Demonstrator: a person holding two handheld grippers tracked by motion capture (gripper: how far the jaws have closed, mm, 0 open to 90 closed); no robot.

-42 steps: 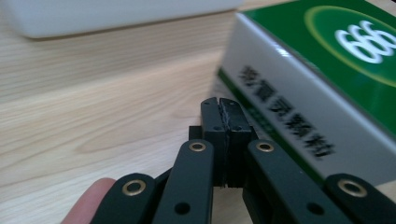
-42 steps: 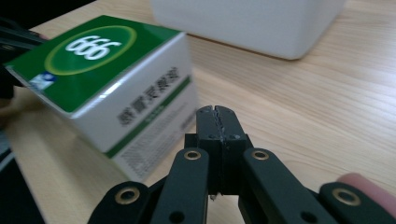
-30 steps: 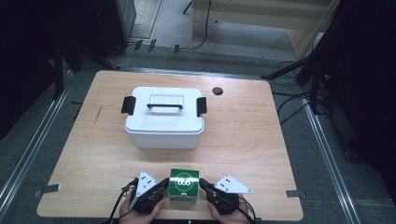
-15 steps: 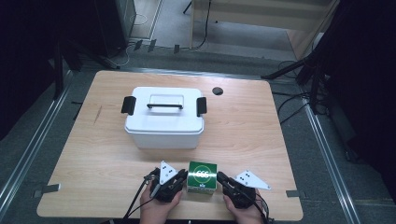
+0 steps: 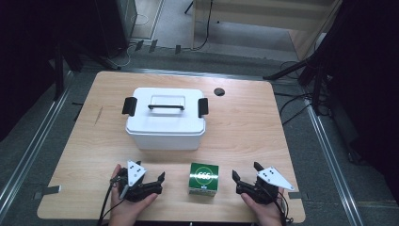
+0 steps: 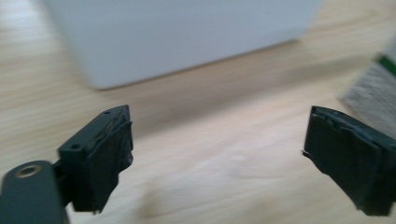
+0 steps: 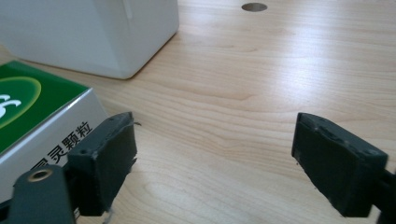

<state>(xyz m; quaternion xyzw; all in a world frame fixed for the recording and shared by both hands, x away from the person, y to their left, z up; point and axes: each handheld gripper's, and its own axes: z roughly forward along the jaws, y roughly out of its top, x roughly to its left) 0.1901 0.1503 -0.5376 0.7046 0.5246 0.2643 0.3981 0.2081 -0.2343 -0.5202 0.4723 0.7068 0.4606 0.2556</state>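
A small green box (image 5: 203, 178) with a white logo on top stands near the table's front edge. My left gripper (image 5: 159, 183) lies to its left and my right gripper (image 5: 244, 173) to its right, both apart from it. Each has just been opening its jaws, and nothing is between them. In the left gripper view the gripper (image 6: 217, 126) spans bare wood, with the green box (image 6: 379, 79) at the right edge. In the right gripper view the gripper (image 7: 212, 130) is also over bare wood, and the green box (image 7: 32, 102) sits beside its left jaw.
A white lidded bin (image 5: 165, 117) with black latches and a black handle stands mid-table behind the green box. It shows as a white wall (image 6: 177, 32) in the left gripper view and a white corner (image 7: 88, 32) in the right. A dark hole (image 5: 219, 91) marks the wooden table (image 5: 244, 127).
Both grippers had been pressed against the green box and carried it a little to the right. Since then they have opened and drawn apart, left one leftward, right one rightward. The box stays put.
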